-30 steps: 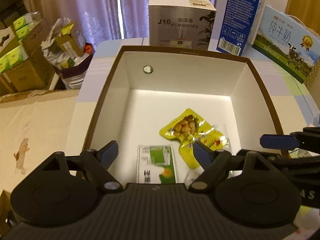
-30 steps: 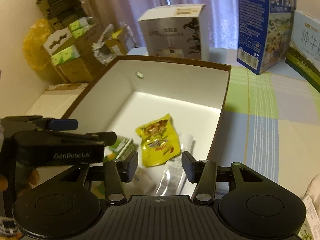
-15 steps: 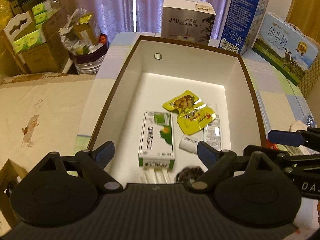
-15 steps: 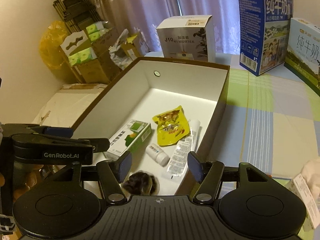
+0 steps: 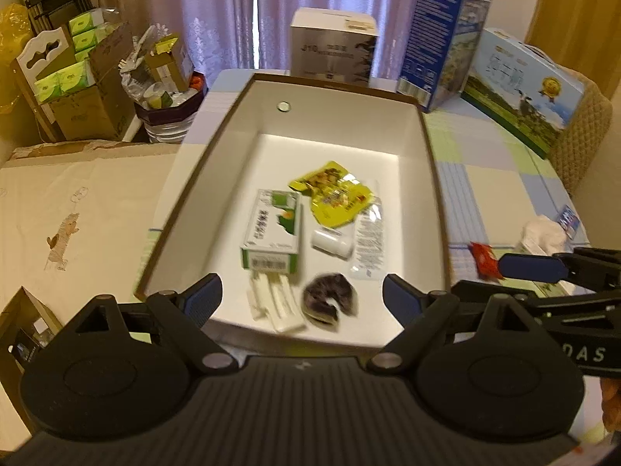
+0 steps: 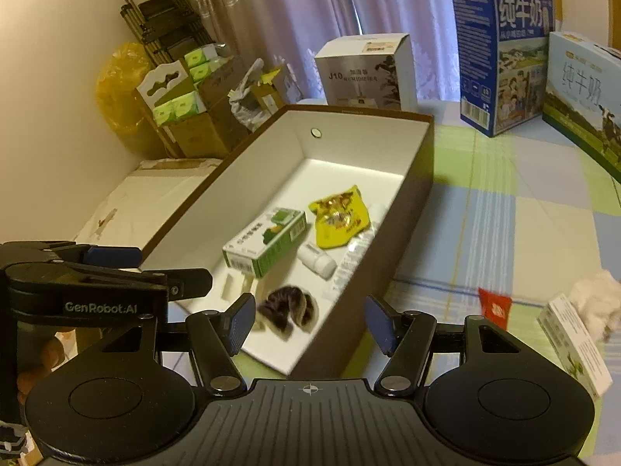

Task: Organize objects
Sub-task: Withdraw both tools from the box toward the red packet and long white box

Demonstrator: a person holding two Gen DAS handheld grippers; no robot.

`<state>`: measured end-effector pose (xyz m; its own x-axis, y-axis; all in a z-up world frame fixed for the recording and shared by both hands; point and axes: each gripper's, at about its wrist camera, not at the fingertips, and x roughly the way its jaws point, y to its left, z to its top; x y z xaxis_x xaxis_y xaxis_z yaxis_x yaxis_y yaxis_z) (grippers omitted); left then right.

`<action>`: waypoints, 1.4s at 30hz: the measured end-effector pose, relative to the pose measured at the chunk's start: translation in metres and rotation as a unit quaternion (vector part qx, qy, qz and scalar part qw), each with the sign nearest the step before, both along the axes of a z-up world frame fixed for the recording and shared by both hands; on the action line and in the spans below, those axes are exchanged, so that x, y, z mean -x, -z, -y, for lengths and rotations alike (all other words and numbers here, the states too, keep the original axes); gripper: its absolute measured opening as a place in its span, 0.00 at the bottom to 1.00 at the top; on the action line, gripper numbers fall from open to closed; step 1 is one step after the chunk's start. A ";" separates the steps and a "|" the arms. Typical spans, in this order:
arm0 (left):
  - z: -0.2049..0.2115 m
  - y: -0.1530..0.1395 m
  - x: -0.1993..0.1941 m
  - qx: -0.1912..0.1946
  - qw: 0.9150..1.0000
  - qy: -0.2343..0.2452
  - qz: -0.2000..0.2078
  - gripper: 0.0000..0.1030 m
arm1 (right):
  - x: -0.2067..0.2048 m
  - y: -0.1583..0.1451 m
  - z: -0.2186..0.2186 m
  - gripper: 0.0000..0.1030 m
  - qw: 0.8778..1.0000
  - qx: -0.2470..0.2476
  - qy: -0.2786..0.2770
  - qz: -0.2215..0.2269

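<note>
Left wrist view. Left gripper [image 5: 300, 297] spread wide, holding nothing, poised over the near end of the brown-rimmed white cardboard box [image 5: 229, 124]. Six items in the box: one green-and-white carton [image 5: 271, 229] left of centre; one yellow snack pouch [image 5: 335, 194] beyond it; one small white bottle [image 5: 330, 242] on its side; one clear printed sachet [image 5: 370, 240] along the right wall; a cluster of white sticks [image 5: 273, 303], count unclear through blur; one dark scrunchie-like ring [image 5: 329, 303] at the near end. Right of the box, on the pastel checked tablecloth [image 5: 493, 178]: one red packet [image 5: 483, 258], one white crumpled cloth [image 5: 543, 233]. Behind the box: one grey humidifier carton [image 5: 333, 46], two milk cartons [image 5: 442, 42]. Purple curtains [image 5: 233, 7] at the back.

Right wrist view. Right gripper [image 6: 310, 320] also wide apart and empty, at the box's near right corner. Left gripper [image 6: 112, 258] visible left of the box [image 6: 411, 194]. Same contents seen: green carton [image 6: 268, 240], yellow pouch [image 6: 339, 215], bottle [image 6: 316, 260], dark ring [image 6: 289, 308]. Right of the box: red packet [image 6: 493, 306], one further green-and-white carton [image 6: 574, 345].
</note>
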<state>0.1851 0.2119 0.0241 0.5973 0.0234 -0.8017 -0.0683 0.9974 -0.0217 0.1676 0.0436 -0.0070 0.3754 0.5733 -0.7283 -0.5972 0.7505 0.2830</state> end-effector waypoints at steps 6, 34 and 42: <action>0.025 0.002 0.016 0.001 1.000 0.014 -0.007 0.85 | 0.009 0.001 0.028 0.58 1.000 0.006 0.002 -0.018; 0.152 0.026 0.042 0.014 0.997 0.057 -0.055 0.85 | 0.010 0.021 0.162 0.58 0.995 0.032 0.063 -0.068; 0.183 0.035 0.035 0.009 0.996 0.068 -0.065 0.85 | 0.001 0.029 0.192 0.58 0.993 0.040 0.078 -0.076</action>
